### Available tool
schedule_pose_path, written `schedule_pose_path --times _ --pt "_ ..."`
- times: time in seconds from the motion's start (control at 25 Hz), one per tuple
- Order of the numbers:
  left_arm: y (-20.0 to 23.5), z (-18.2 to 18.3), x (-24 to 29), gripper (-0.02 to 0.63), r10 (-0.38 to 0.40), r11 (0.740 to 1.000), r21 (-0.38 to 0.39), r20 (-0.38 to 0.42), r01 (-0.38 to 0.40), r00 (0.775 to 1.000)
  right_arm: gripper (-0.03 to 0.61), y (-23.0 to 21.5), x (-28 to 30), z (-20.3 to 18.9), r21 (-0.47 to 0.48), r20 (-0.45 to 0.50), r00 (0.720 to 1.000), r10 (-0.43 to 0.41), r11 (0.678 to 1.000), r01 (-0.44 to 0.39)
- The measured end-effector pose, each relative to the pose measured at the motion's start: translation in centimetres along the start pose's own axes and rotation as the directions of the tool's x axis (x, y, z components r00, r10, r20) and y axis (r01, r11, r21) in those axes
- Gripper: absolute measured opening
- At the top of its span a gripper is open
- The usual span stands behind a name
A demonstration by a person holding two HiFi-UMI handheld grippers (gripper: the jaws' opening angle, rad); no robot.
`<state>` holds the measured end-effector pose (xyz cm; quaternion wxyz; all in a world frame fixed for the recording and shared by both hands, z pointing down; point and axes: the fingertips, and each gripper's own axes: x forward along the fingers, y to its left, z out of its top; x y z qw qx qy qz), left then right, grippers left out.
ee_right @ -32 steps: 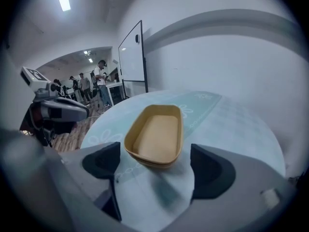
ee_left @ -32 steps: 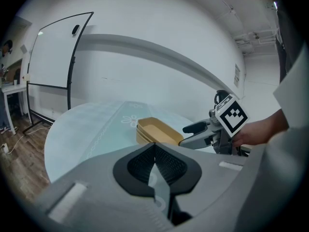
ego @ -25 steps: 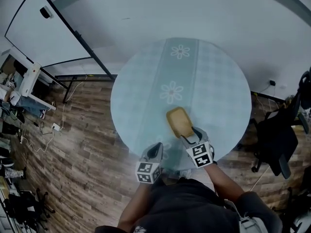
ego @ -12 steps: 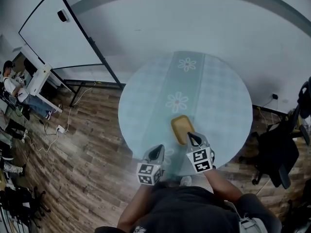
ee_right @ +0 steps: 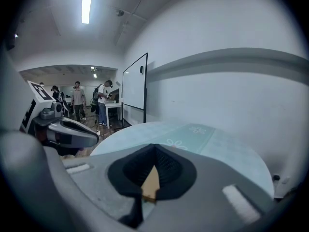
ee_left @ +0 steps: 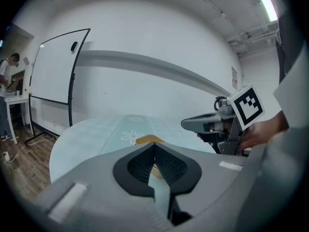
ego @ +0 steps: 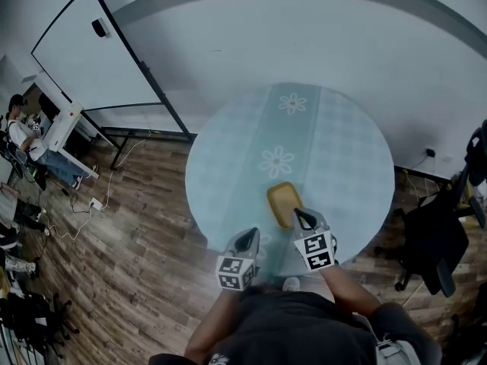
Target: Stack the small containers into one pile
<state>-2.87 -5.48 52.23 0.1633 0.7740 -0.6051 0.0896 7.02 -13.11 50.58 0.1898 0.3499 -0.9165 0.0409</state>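
A yellow rounded-rectangle container (ego: 284,203) lies on the round table (ego: 228,158), which has a pale blue flowered cloth, near its front edge. My right gripper (ego: 299,214) hovers over the container's near right corner with its jaws shut and nothing gripped; in the right gripper view (ee_right: 154,147) only a tan sliver of the container (ee_right: 151,182) shows below the closed tips. To its left my left gripper (ego: 250,235) hangs over the table's front edge, shut and empty (ee_left: 154,145), with the container (ee_left: 146,139) just beyond its tips.
A whiteboard on a stand (ego: 99,52) is at the back left. A black office chair (ego: 434,226) is right of the table. People stand by a white desk (ego: 57,131) at the far left, with cables on the wooden floor (ego: 84,204).
The right gripper's jaws, open at the container's near corner, have closed and drawn back slightly. Both grippers sit a little higher. The head view has shifted.
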Motion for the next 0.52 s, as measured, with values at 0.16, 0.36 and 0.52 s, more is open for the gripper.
schedule_pose_path --times 0.16,0.36,0.52 --pt "0.3 0.0 -0.1 0.005 0.009 1.000 0.005 0.003 -0.009 1.000 0.002 0.2 0.1 0.1 0.004 0.007 1.000 0.015 1.000 -0.015" --pt "0.6 -0.4 -0.9 0.005 0.027 1.000 -0.010 0.003 -0.027 1.000 0.002 0.8 -0.1 0.1 0.001 0.014 1.000 0.023 1.000 -0.023" --pt "0.5 -1.3 -1.2 0.005 0.031 0.999 -0.030 -0.016 -0.032 0.999 0.002 0.8 -0.2 0.1 -0.002 0.019 0.999 0.031 1.000 -0.031"
